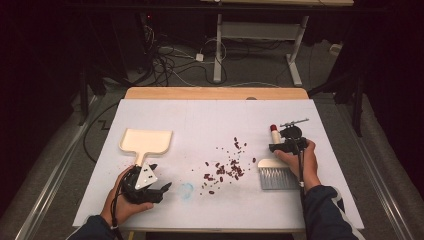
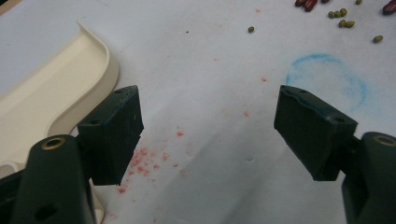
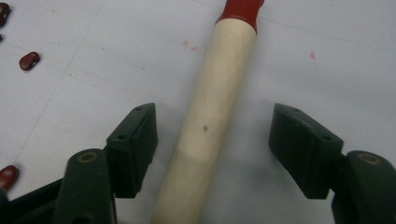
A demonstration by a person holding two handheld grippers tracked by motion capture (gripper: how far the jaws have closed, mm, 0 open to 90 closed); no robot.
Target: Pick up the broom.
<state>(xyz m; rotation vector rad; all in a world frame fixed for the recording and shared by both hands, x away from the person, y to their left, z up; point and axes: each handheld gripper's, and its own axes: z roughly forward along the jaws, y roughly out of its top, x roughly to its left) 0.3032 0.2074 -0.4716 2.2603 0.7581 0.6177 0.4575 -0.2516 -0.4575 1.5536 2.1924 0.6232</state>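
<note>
Straddling the brush handle (image 3: 212,102), the right gripper (image 3: 212,149) was seen with its jaws apart, a gap left on each side of the pale wood, so nothing was yet clamped. The handle's red tip (image 3: 240,10) was cut off by the top edge of the right gripper view, and its lower end ran out of that frame. In the high view, the brush (image 1: 276,172) was found at the right of the white table (image 1: 215,120), its grey bristles toward the near edge and much of the handle hidden under the right gripper (image 1: 287,141) and the hand (image 1: 300,160). The left gripper (image 2: 208,135) was held wide open over bare tabletop, nothing between its pads. Just beside it the cream dustpan (image 1: 146,141) was lying, empty as far as could be made out; its handle was partly covered by the left gripper (image 1: 145,182). Red beans (image 1: 225,167) were scattered between dustpan and brush, with small green ones (image 2: 341,18) near a faint blue ring (image 2: 327,79).
</note>
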